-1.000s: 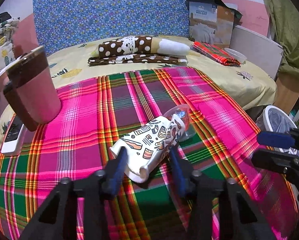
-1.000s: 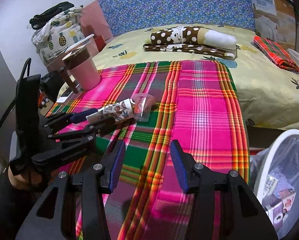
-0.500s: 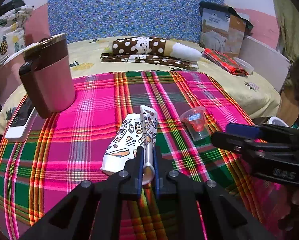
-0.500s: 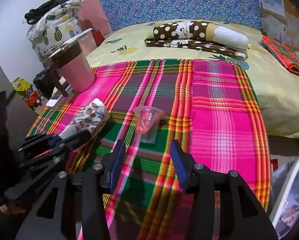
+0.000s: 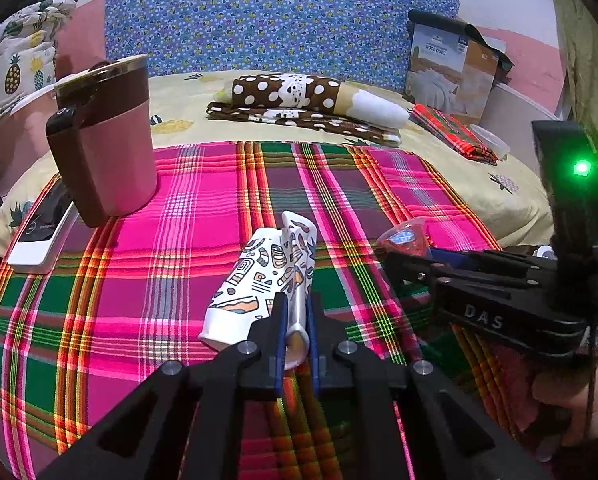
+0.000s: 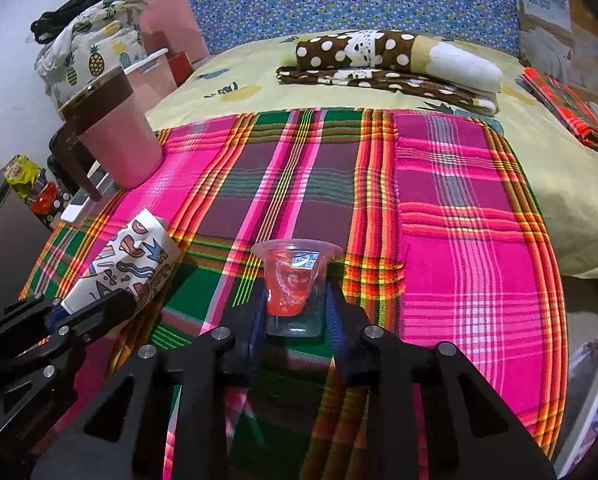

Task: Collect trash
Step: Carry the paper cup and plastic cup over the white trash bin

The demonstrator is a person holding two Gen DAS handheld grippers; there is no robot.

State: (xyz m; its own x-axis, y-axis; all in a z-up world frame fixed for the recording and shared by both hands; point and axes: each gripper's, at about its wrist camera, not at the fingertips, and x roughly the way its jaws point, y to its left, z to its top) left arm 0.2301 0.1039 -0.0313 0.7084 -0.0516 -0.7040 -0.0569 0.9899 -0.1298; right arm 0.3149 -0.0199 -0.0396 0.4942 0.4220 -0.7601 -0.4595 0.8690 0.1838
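1. The left gripper (image 5: 296, 320) has its blue-padded fingers drawn nearly together, pinching the near rim of a crumpled patterned paper cup (image 5: 259, 284).
2. That paper cup lies on its side on the plaid blanket (image 5: 203, 216), its crushed far end pointing away from the camera; in the right wrist view it shows at the left (image 6: 131, 264).
3. The right gripper (image 6: 295, 312) straddles a clear plastic cup (image 6: 295, 284) with red residue inside. Its fingers sit just beside both walls of the cup, part-way open; whether the pads actually press it I cannot tell.
4. The plastic cup lies tipped on the blanket, its mouth facing away, to the right of the paper cup and near it.
5. A pink tumbler (image 5: 107, 148) with a brown lid stands upright at the far left of the blanket, a white phone (image 5: 39, 240) lying flat just beside it.
6. Folded polka-dot bedding (image 6: 379, 60) rests farther back on the yellow sheet.
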